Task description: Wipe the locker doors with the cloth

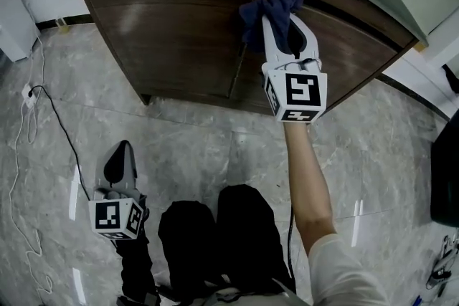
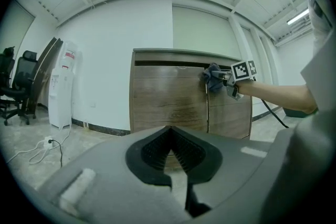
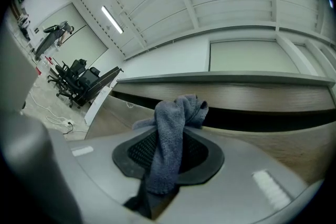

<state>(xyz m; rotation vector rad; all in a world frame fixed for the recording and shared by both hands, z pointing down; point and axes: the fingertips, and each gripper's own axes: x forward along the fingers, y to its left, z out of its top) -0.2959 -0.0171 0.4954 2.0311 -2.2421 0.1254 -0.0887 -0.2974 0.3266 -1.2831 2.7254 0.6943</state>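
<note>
Right gripper [image 1: 280,26] clenched on the cloth [image 1: 270,9], at the top of the locker doors.

In the right gripper view the jaws grip a grey-blue cloth, which stands bunched above the tips and hangs down between the pads. In the head view this gripper sits at 1 o'clock, arm outstretched. The cloth is up against the top edge of the right door [image 1: 355,54], just beside the seam with the left door [image 1: 176,32]. The left gripper [image 1: 120,167] is at 7 o'clock, low over the marble floor [image 1: 215,147] and well apart from the locker. Its jaws are closed together, with nothing between them. A cable [image 1: 61,129] trails across the floor at 9 o'clock.
</note>
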